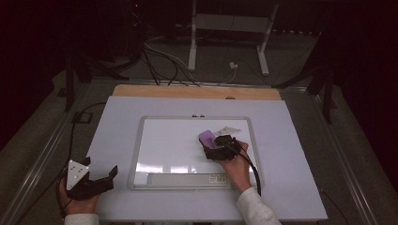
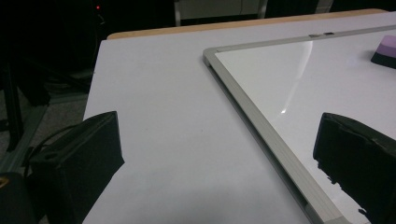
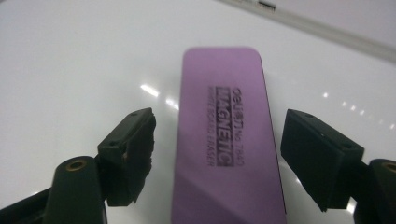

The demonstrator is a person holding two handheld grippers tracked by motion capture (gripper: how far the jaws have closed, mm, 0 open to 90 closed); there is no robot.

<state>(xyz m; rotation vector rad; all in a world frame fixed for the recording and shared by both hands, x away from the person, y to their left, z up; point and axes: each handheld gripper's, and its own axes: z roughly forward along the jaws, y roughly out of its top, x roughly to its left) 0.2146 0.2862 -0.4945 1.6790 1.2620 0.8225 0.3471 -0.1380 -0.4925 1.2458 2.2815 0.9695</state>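
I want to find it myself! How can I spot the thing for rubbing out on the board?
Look at the whiteboard with the silver frame lying flat in the middle of the table. Toward its far right part, just ahead of the right gripper, lies the eraser. It is a purple block with rounded corners and "MAGNETIC" printed on top, the one coloured thing on the white surface.

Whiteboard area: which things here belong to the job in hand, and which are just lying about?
In the job:
- purple eraser, lying on the board between the open jaws of the right gripper
- whiteboard

Lying about:
- left gripper, open, off the board over the table
- cables on the floor beyond
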